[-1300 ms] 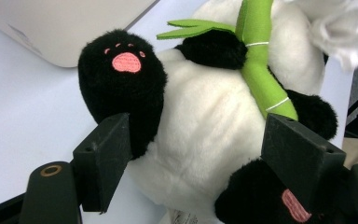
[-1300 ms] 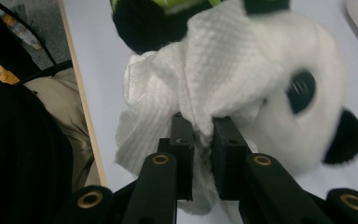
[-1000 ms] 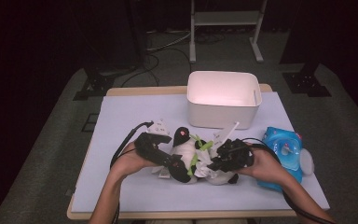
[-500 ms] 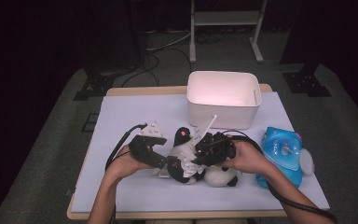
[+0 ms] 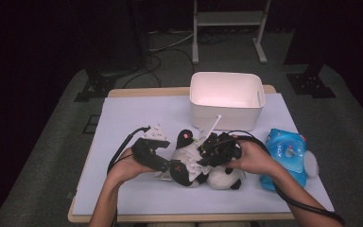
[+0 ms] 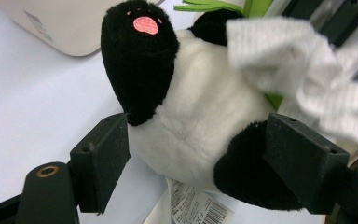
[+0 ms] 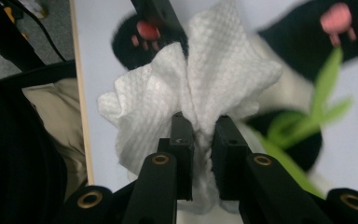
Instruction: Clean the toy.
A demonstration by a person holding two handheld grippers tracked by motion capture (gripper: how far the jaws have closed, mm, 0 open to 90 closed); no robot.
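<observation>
A black-and-white panda plush (image 5: pixel 220 178) lies on its back on the lilac table cover (image 5: pixel 137 118), with a green felt leaf (image 7: pixel 326 84) on its front. My left gripper (image 5: pixel 172 168) comes in from the left. Its jaws stand wide on either side of the panda's body (image 6: pixel 200 116), with the pads pressed into the fur. My right gripper (image 5: pixel 210 153) is shut on a crumpled white wipe (image 7: pixel 214 79), which it holds against the panda's belly. The same wipe (image 6: pixel 307 79) hangs over the panda in the left gripper view. A barcode tag (image 6: pixel 196 207) sticks out under the plush.
A white plastic bin (image 5: pixel 227 106) stands behind the plush. A blue pack of wipes (image 5: pixel 286 153) with a white lid (image 5: pixel 310 164) lies at the right. The table's front edge (image 5: pixel 194 218) is close to the person's forearms.
My right gripper has moved a little left with the wipe, onto the panda's body. The left gripper and the plush have stayed where they were.
</observation>
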